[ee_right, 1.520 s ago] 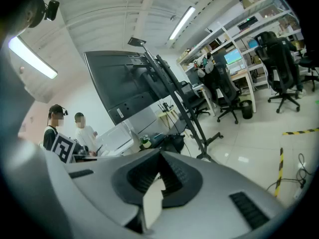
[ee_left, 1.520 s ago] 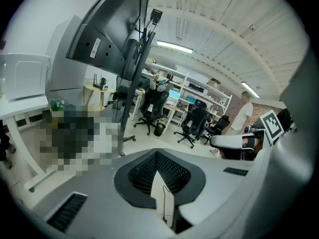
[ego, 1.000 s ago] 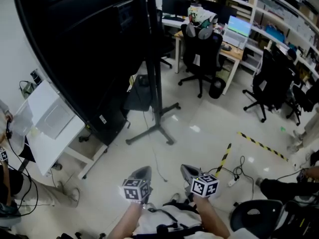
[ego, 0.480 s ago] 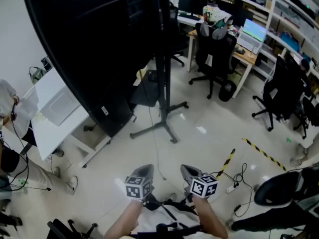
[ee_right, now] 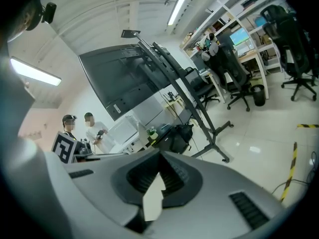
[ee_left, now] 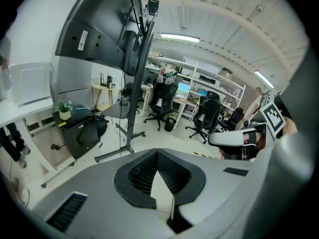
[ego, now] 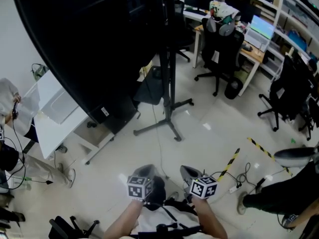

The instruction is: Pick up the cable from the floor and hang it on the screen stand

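Note:
A large black screen [ego: 84, 44] stands tilted on a black pole stand [ego: 168, 78] with floor legs [ego: 172, 128]. A thin cable [ego: 159, 151] runs from the stand's base across the pale floor toward me. My left gripper [ego: 145, 171] and right gripper [ego: 188, 172] are low in the head view, side by side above the floor, both shut and holding nothing. In the left gripper view the shut left gripper [ee_left: 157, 155] points at the stand [ee_left: 135, 88]. The right gripper view shows the right gripper [ee_right: 160, 157] shut, with the screen [ee_right: 124, 78] ahead.
A white table [ego: 52, 118] and a seated person [ego: 10, 133] are at the left. Office chairs [ego: 222, 44] and desks [ego: 249, 49] stand behind. Black-yellow tape [ego: 227, 163], a power strip with cords [ego: 233, 187] and a walking person's leg [ego: 269, 195] are at the right.
The head view has shifted closer to the screen stand. At the right a black chair has gone and a walking person's leg has come in. Both grippers stay shut, side by side.

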A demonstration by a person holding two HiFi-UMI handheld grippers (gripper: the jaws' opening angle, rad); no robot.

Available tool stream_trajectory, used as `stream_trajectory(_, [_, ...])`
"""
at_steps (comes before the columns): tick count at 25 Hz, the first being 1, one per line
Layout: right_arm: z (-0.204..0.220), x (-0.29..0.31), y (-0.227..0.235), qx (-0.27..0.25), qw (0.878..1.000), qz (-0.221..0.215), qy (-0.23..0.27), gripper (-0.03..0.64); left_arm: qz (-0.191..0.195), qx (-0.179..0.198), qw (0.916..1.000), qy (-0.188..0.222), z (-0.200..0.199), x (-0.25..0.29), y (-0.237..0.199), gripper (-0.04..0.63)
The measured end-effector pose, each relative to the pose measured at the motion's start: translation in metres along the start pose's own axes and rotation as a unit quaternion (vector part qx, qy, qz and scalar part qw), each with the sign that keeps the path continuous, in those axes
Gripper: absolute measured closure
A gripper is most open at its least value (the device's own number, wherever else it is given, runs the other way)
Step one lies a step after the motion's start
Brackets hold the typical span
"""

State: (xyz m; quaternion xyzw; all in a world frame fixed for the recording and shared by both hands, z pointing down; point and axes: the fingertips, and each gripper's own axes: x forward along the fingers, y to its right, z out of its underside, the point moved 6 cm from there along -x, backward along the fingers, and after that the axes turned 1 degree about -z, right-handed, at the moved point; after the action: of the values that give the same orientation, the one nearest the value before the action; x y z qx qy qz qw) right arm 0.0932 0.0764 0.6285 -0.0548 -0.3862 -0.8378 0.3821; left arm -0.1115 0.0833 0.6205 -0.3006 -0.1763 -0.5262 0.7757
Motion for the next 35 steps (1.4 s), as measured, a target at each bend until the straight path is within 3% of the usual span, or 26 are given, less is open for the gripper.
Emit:
stream_trajectory(10, [-0.050, 0.035, 0.024, -0.009, 1.000, 0.022, 0.009, 0.612, 0.009, 0.002, 0.9999, 0.006, -0.045, 0.057, -0.028, 0.595])
stream_trajectory(21, [-0.109, 0.103, 0.037, -0.008, 0.999, 0.039, 0.007, 0.612, -0.016, 0.034, 0.9992, -0.010, -0.101, 0.135, -0.088, 0.588])
stream_trajectory(30, [-0.142, 0.160, 0.029, 0.002, 0.998, 0.054, 0.027, 0.611, 0.000, 0.038, 0.9990, -0.022, -0.133, 0.183, -0.133, 0.587])
stream_trajectory(35, [-0.143, 0.178, 0.026, 0.001, 0.998, 0.063, 0.029, 0.611, 0.000, 0.027, 0.9985, -0.047, -0.129, 0.210, -0.151, 0.477])
